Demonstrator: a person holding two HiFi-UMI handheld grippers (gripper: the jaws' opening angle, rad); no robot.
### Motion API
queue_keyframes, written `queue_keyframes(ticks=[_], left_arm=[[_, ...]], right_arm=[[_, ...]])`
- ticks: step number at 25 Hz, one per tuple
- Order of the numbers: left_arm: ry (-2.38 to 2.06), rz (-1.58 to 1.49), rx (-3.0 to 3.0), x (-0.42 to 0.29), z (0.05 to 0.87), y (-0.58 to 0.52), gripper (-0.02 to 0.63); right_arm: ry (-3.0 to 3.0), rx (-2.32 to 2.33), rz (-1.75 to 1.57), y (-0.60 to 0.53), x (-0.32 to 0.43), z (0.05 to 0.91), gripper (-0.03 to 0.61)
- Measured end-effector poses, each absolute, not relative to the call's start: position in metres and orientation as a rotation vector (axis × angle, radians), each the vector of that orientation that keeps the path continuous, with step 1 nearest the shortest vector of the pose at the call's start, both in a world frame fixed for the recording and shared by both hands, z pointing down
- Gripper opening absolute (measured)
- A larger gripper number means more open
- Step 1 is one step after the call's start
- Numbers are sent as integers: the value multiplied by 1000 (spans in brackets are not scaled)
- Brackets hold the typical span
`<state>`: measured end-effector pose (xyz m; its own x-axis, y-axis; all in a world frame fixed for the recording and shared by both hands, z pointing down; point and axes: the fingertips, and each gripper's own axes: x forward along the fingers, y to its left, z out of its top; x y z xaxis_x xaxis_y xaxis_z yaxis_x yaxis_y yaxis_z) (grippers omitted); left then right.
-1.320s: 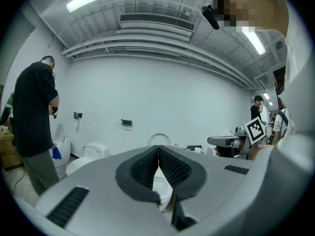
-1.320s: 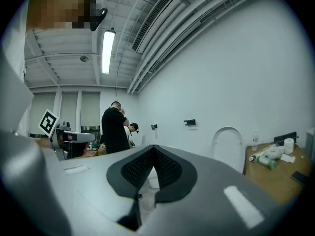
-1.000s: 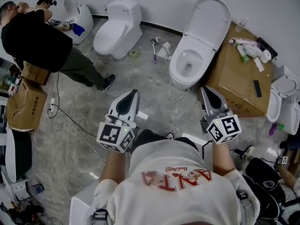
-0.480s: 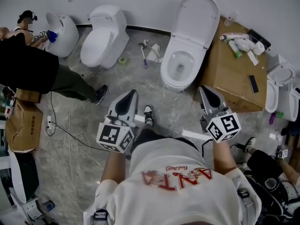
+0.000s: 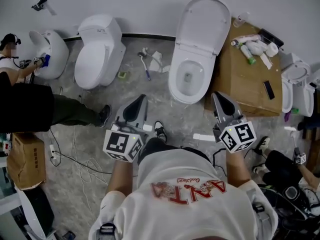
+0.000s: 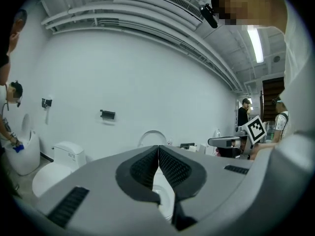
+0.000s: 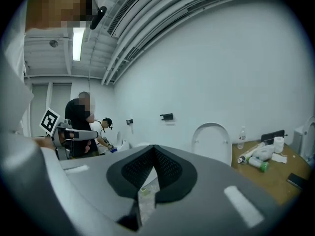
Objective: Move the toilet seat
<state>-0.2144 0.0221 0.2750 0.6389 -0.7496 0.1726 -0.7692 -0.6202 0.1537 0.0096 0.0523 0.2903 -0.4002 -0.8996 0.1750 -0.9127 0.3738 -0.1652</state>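
I've advanced: toilet seat (image 5: 202, 21) stands raised at 12 o'clock — left gripper (image 5: 140, 100) and right gripper (image 5: 220, 96) clenched empty, no contact yet.

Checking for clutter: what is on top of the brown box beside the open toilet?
On the brown box: bottles and white items clustered at its far end, a dark flat object nearer. Whatever lies beneath that cluster is covered.

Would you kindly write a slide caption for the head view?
Left gripper and right gripper, both shut, face an open toilet beside a box.
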Motion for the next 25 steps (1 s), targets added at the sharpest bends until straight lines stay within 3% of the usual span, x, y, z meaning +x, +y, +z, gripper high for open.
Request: queue_keyframes(ticks=[11,25], left_arm=[[-1057,171,2676,-236,298,-86,9],[-943,330,2631,-143,346,-132,11]], right_arm=[[-2380,1856,387,-19,-11,299,2],[-2241,1980,637,-43,87,370,2]])
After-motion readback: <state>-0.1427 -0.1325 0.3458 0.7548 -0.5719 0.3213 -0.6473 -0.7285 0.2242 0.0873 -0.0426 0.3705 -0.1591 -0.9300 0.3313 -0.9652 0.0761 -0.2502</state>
